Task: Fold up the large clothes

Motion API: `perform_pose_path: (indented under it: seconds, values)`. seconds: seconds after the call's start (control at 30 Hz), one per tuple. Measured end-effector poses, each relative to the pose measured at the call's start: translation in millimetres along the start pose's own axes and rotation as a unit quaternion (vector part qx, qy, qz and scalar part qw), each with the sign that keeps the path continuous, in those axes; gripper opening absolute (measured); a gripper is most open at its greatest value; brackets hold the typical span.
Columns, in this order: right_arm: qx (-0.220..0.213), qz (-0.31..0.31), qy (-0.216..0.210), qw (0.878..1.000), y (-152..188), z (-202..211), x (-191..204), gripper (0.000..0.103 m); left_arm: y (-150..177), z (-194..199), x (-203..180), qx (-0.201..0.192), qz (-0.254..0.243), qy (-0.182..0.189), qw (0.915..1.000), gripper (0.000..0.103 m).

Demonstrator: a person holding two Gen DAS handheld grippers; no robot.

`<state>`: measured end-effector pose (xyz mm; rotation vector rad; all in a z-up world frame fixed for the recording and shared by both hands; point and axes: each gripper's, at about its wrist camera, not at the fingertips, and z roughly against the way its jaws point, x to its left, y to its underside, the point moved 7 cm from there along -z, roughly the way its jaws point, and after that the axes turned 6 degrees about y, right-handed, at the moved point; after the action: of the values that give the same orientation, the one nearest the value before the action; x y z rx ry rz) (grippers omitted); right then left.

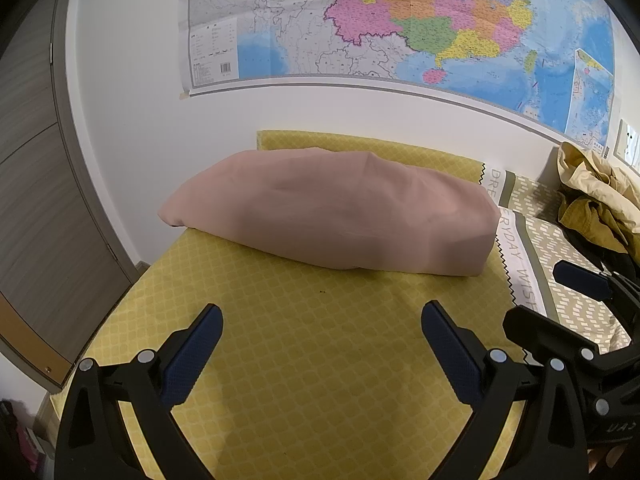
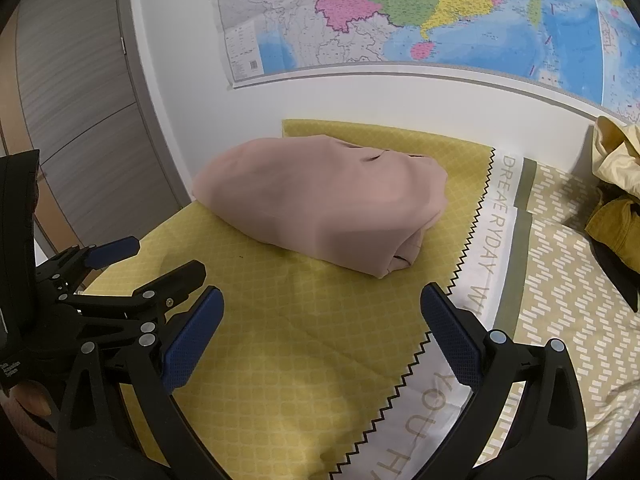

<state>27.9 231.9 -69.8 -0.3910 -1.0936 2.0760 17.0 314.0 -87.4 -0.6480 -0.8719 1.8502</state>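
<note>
Fingers (image 1: 200,344) of both grippers, left (image 1: 322,354) and right (image 2: 322,346), stand wide apart and hold nothing. By my reading the pink garment (image 1: 332,212), a folded bundle at the bed's (image 1: 320,360) far edge, is finished. Next comes the yellow heap (image 1: 600,200) at the far right corner; nothing blocks the reach.

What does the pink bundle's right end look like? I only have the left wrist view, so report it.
Observer: The right wrist view shows the pink bundle ending in stacked folded layers, with their edges exposed.
Operator: Read me the print below WISH.
Observer: The white banner continues with YOU H toward the near edge.
Operator: Check between my right fingers.
Observer: The right gripper is open over the yellow cloth, with nothing between its fingers.
</note>
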Motion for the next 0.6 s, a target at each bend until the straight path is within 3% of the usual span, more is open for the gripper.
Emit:
perform_pose_path:
  seconds: [0.6]
  values:
    - [-0.001, -0.002, -0.001, 1.0, -0.6, 0.7, 2.5, 0.097, 0.9, 0.5, -1.0, 0.001, 0.002, 0.001, 1.0, 0.096]
